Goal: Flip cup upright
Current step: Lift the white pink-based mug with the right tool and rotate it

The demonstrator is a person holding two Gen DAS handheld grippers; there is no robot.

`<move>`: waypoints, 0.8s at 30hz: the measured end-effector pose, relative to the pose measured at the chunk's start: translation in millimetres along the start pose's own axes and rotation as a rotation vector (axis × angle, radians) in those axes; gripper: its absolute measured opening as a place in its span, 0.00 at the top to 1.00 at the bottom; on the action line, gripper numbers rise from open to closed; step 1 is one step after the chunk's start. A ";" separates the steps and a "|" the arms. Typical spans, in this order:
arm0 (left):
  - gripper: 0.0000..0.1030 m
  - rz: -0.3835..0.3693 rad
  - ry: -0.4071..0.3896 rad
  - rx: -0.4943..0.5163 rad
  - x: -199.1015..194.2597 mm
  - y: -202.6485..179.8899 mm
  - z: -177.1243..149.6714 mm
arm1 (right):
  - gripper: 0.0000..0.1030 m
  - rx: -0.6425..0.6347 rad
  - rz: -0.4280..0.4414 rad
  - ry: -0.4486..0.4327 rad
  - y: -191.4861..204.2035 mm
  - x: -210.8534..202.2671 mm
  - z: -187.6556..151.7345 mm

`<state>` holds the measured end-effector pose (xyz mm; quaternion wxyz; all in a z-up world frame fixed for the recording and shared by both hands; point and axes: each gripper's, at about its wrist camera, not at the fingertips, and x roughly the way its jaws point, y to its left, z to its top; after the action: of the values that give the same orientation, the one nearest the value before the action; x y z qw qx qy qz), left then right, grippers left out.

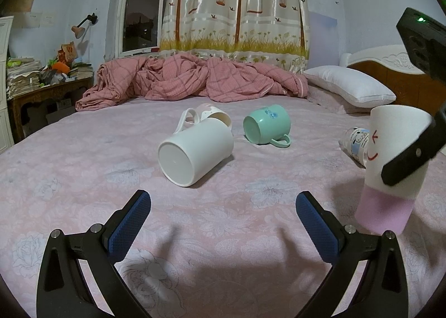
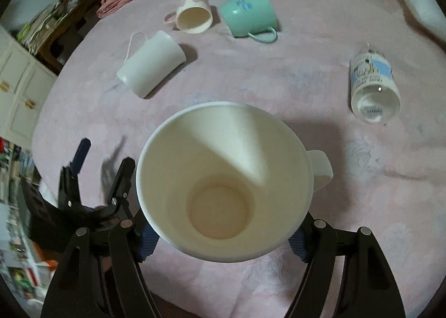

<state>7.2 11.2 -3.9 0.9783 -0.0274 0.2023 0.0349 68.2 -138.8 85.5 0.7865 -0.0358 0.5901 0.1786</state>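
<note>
My right gripper [image 2: 223, 237] is shut on a white-and-pink cup [image 2: 223, 178] that stands upright on the bed, mouth up; the same cup [image 1: 390, 173] shows at the right of the left wrist view, with a finger [image 1: 407, 159] across its side. My left gripper [image 1: 223, 212] is open and empty, low over the sheet, just in front of a white mug [image 1: 195, 150] lying on its side, base toward me. It also shows in the right wrist view [image 2: 152, 63]. The left gripper appears at the left there [image 2: 103, 162].
A cream mug [image 1: 206, 116] and a green mug [image 1: 267, 125] lie on their sides behind the white mug. A clear printed glass [image 2: 372, 84] lies at the right. A crumpled pink quilt [image 1: 189, 78], a pillow [image 1: 348, 86] and a headboard are farther back; a cluttered desk [image 1: 41, 89] is left.
</note>
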 end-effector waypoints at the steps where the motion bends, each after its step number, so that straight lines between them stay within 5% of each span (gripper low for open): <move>1: 0.00 0.000 -0.001 -0.001 0.0 0.2 0.1 | 0.25 -0.008 -0.009 -0.011 2.5 -0.4 -2.6; 5: 0.00 -0.001 0.000 -0.002 -0.5 0.2 0.7 | 0.25 -0.024 -0.010 -0.009 6.6 5.6 -6.2; 13: 0.00 0.001 0.002 0.002 0.3 0.0 0.4 | 0.25 -0.022 0.062 0.162 3.3 25.4 -2.3; 24: 0.00 -0.001 0.005 -0.001 -2.9 1.6 3.3 | 0.25 0.080 0.060 0.076 -8.3 59.4 20.2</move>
<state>5.6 12.9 0.3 0.9778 -0.0278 0.2048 0.0345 103.6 -127.1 34.4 0.7588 0.0067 0.6268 0.1767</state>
